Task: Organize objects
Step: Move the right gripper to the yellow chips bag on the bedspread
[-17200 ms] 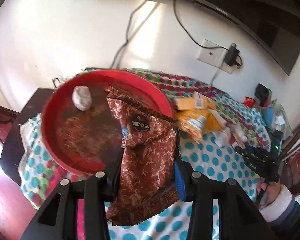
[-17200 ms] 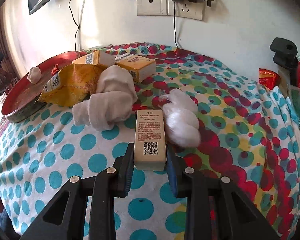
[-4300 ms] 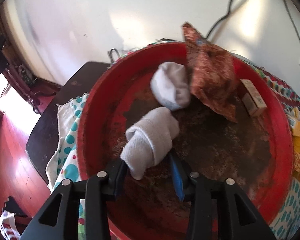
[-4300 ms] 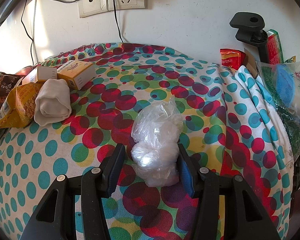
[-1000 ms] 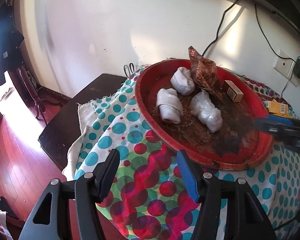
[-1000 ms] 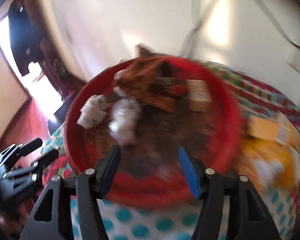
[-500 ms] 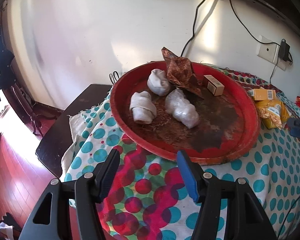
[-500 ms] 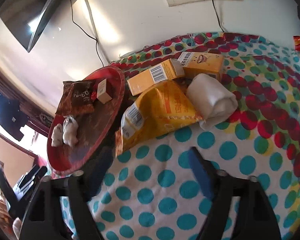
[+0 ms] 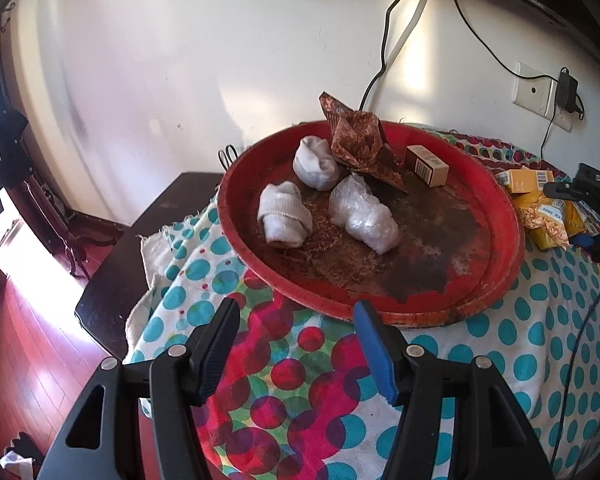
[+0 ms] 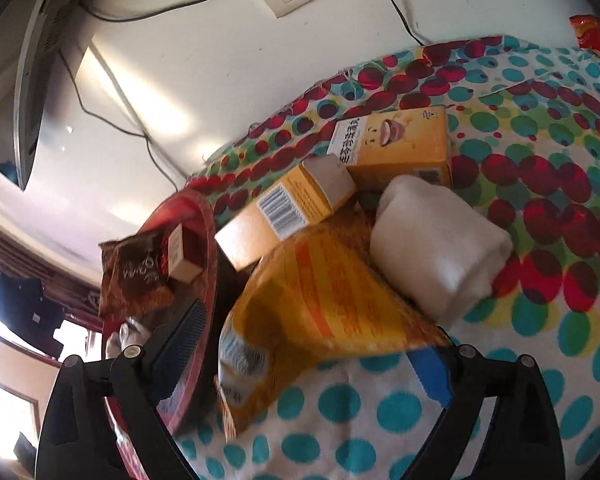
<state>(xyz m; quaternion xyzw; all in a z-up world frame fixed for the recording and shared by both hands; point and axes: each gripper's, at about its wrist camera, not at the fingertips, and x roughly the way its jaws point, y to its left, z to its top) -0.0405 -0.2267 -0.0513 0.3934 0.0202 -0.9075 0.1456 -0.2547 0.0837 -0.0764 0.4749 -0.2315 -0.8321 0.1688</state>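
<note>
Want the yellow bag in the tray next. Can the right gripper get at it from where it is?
Probably yes: the right gripper is open with its fingers either side of the yellow bag, and nothing lies between them.

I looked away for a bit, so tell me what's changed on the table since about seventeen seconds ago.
The brown snack bag, small box, a rolled sock and the plastic bag have all gone into the red tray. Both grippers let go: the left gripper hangs open before the tray, and the right gripper is open around the yellow bag. The yellow boxes and white roll stayed put.
</note>
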